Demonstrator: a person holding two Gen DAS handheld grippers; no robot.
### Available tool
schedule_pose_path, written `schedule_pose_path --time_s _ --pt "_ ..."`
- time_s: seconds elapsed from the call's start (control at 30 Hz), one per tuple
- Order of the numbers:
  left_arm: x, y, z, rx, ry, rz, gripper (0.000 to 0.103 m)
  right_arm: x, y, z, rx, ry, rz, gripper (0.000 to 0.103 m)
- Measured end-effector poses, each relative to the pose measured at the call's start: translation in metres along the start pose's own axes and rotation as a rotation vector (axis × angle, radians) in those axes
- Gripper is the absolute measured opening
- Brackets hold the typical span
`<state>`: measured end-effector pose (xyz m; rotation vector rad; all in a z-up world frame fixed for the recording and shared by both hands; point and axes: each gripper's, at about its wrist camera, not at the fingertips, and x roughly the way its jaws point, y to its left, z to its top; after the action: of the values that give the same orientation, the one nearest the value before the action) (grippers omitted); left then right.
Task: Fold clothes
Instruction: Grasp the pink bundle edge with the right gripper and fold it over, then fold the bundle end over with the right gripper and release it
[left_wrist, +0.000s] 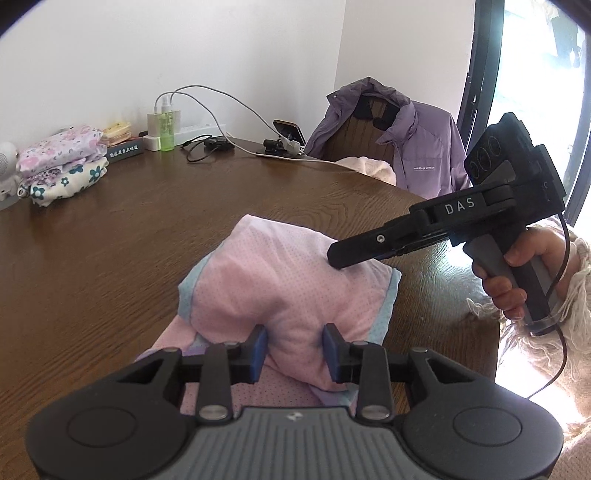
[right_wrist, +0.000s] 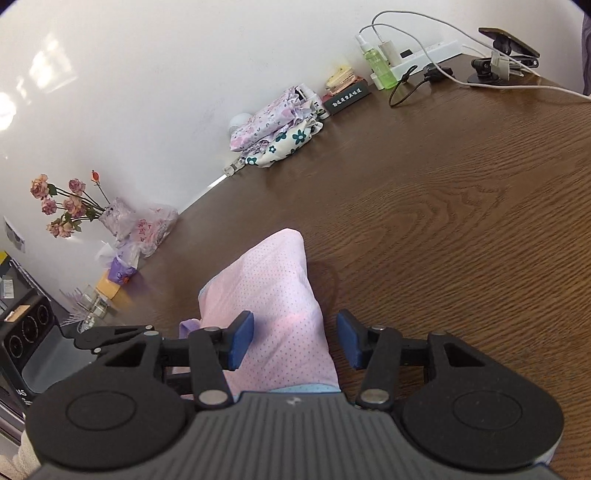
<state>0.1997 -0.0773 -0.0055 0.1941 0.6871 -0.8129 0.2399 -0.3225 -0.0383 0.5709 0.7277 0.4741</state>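
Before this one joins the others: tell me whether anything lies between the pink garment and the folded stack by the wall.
Nothing visible does. Bare wood of the table runs from the pink garment to the folded stack. The left gripper and the right gripper are both open around the garment.

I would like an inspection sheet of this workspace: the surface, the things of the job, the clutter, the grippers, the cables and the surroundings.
Surface: dark wooden table, grain visible.
Job's things: pink dotted garment with blue trim, partly folded, near the front edge; stack of folded floral clothes by the wall.
Clutter: green spray bottle, phone on a stand, small black sign, bagged flowers.
Grippers: left gripper open, pads either side of a raised fold; right gripper open over the garment, tips touching the cloth in the left view.
Cables: white charging cables and a power strip.
Surroundings: white wall; purple jacket over a chair; bright window at right.
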Motion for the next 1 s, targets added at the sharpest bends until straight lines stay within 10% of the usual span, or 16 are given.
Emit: schedule_pose_path --time_s 0.27,0.53,1.0 --pt "-0.001 0.001 -0.002 -0.023 -0.007 0.001 0.033 0.009 -0.002 -0.001 0.024 0.028 0.068 0.046" --pt "-0.001 0.0 -0.001 -0.016 -0.007 0.006 0.033 0.003 0.006 -0.003 -0.017 0.015 0.061 0.013" --pt "-0.028 -0.006 -0.006 -0.022 -0.072 0.062 0.04 -0.014 0.128 -0.024 -0.718 -0.04 -0.384 0.012"
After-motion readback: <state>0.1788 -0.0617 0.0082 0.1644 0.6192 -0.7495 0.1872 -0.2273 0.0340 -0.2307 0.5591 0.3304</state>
